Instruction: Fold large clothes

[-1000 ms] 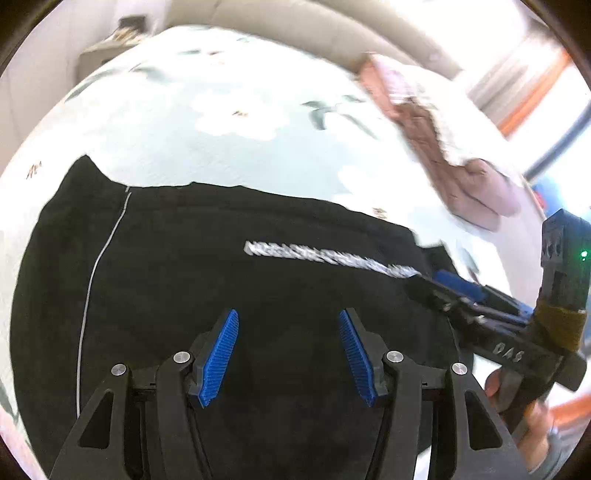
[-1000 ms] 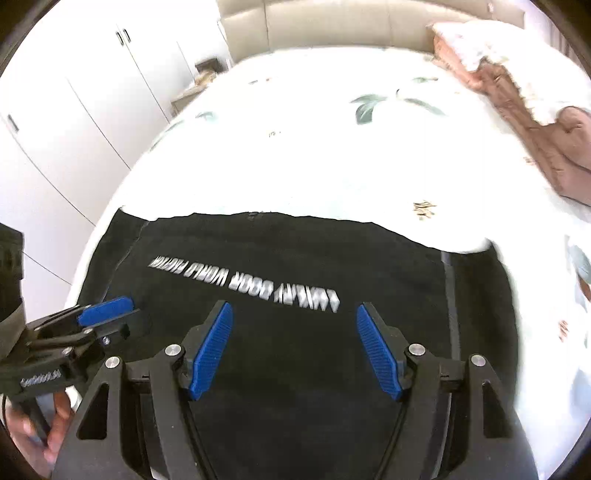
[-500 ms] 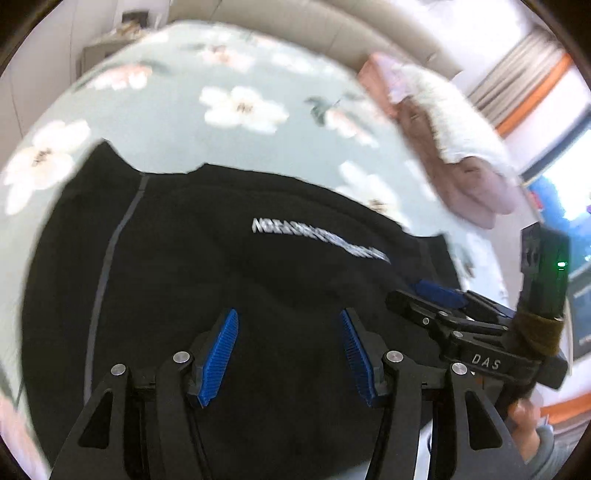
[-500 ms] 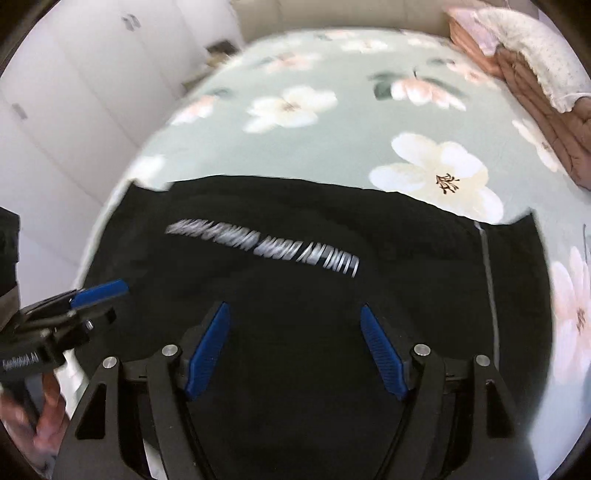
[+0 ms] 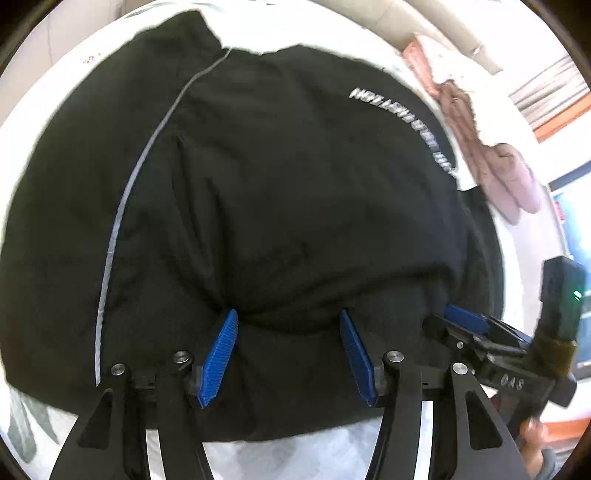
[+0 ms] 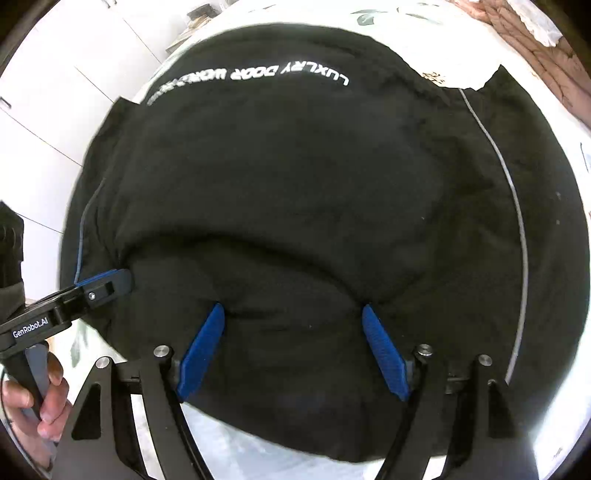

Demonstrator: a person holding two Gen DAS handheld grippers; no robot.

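A large black garment (image 5: 280, 192) with white lettering (image 6: 255, 75) and a thin grey seam line (image 5: 122, 206) lies spread on the bed; it fills the right wrist view too (image 6: 314, 192). My left gripper (image 5: 288, 325) is open, low over the garment's near hem, with its blue pads astride a raised fold. My right gripper (image 6: 293, 317) is open the same way over the near hem. Each gripper shows in the other's view: the right one (image 5: 469, 321) at the garment's right edge, the left one (image 6: 99, 280) at its left edge.
The bed has a pale floral sheet (image 6: 280, 458). A pink-brown quilt (image 5: 495, 162) and a pillow lie at the far right of the bed. White wardrobe doors (image 6: 55, 92) stand to the left. A padded headboard (image 5: 443, 22) is at the back.
Both grippers have dropped down and moved in close to the garment's near hem, which has bunched into a fold at the fingers. Both stay open.
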